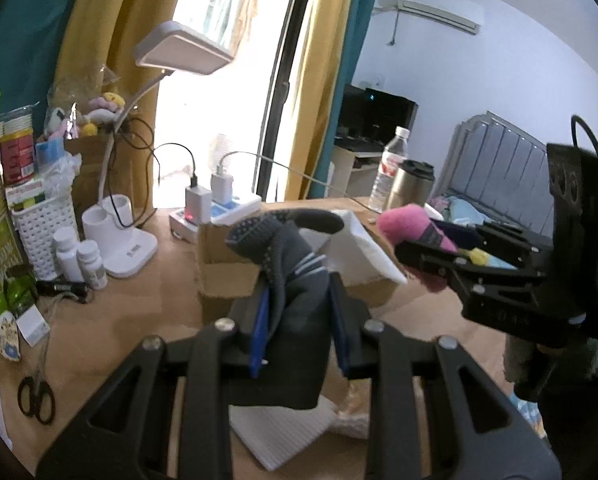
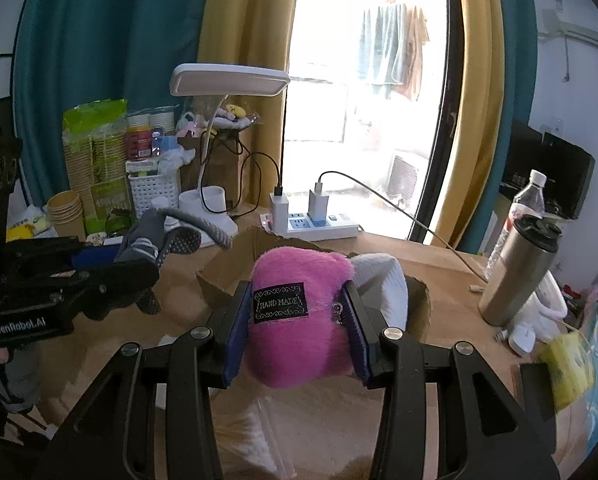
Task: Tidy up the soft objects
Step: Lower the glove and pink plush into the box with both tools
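My left gripper (image 1: 297, 300) is shut on a grey sock (image 1: 287, 264) with grip dots and pale stripes, held above the wooden desk. The sock (image 2: 159, 244) and the left gripper (image 2: 139, 276) also show at the left of the right wrist view. My right gripper (image 2: 295, 320) is shut on a pink plush pouch (image 2: 299, 312) with a black "HAND MADE" label. The left wrist view shows that pouch (image 1: 415, 228) in the right gripper (image 1: 427, 252) at the right. An open cardboard box (image 1: 219, 256) with a white cloth (image 1: 363, 248) inside stands just beyond both grippers.
A white desk lamp (image 2: 227, 80), a power strip (image 2: 319, 228) with chargers, a white basket (image 1: 47, 224), pill bottles (image 1: 79, 256) and scissors (image 1: 35, 396) crowd the left. A steel tumbler (image 2: 519, 272) and water bottle (image 2: 527, 204) stand right. White foam sheet (image 1: 279, 432) lies below.
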Demonstrator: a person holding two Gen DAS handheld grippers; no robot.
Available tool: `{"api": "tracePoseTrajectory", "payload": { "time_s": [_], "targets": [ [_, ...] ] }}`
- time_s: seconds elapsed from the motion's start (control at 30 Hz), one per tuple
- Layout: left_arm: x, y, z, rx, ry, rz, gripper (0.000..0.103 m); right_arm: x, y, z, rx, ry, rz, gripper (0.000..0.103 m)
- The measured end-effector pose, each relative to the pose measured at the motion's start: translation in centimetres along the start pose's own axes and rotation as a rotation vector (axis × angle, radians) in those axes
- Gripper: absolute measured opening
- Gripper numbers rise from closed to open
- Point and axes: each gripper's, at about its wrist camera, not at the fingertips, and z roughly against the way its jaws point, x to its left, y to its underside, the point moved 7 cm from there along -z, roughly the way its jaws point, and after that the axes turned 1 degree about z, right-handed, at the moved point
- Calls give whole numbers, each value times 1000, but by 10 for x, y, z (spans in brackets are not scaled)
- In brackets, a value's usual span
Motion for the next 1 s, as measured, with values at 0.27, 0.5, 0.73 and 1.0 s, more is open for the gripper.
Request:
{"api": "tracePoseTrajectory", "payload": {
  "time_s": [0.27, 0.5, 0.73, 1.0],
  "targets": [
    [24, -14, -17, 1, -26, 16, 28, -3, -7, -23, 4, -19, -12, 46],
    [30, -19, -43, 27, -29, 9, 28, -9, -10, -42, 12, -36, -27, 46],
    [35, -18, -78, 64, -39, 14, 28, -14, -12, -68, 40, -62, -42, 46],
    [49, -16, -117, 103, -55, 44, 30, -16, -11, -101, 82, -85, -57, 46]
  ]
}}
